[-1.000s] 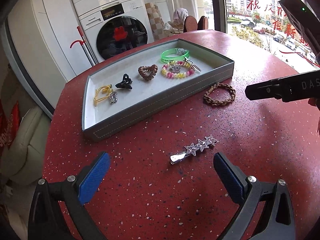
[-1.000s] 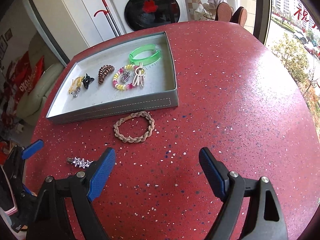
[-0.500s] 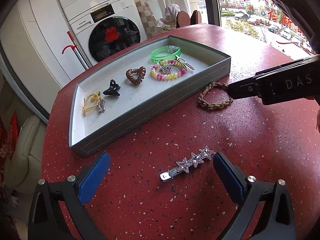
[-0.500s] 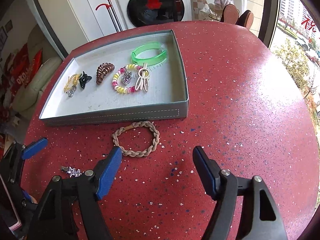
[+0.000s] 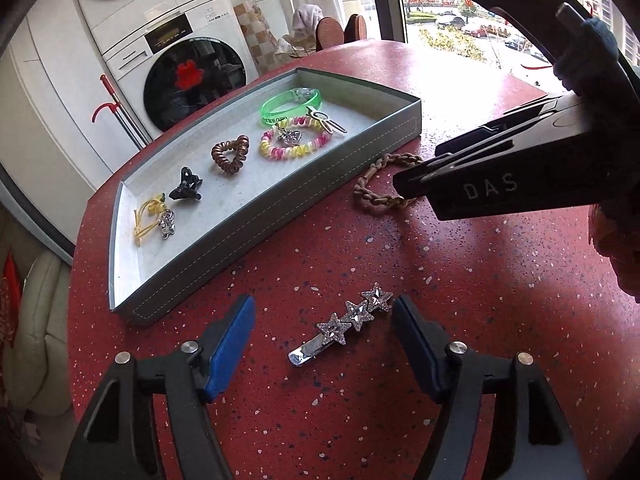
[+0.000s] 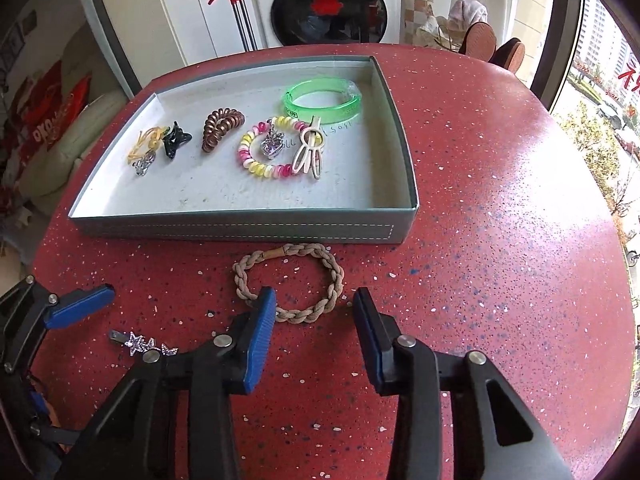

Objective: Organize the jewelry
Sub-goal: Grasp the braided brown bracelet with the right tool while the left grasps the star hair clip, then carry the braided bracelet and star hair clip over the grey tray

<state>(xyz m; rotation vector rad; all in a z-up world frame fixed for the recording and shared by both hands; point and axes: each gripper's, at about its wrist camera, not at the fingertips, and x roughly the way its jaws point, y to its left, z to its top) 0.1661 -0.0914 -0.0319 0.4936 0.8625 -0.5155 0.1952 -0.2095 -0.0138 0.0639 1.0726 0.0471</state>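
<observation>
A silver hair clip with three stars [image 5: 344, 326] lies on the red table between the blue pads of my left gripper [image 5: 324, 340]. Its jaws are closing and the pads are not pressing the clip. A braided beige bracelet [image 6: 256, 258] lies just in front of the grey tray [image 6: 240, 230]. The bracelet's near arc sits between the fingers of my right gripper [image 6: 316, 316], whose jaws are closing without a firm pinch. The right gripper's black body [image 5: 500, 188] covers part of the bracelet [image 5: 372, 200] in the left wrist view.
The tray [image 5: 280, 216] holds a green bangle [image 6: 320, 100], a pink-yellow spiral bracelet [image 6: 260, 168], a cream clip [image 6: 308, 152], a brown spiral tie [image 6: 220, 124], a black claw clip [image 6: 174, 142] and a yellow tie [image 6: 144, 144]. A washing machine [image 6: 332, 4] stands beyond the table.
Both grippers have come closer to the table and their jaws have narrowed. The star clip now lies between the left fingers. The bracelet's near arc is now between the right fingers.
</observation>
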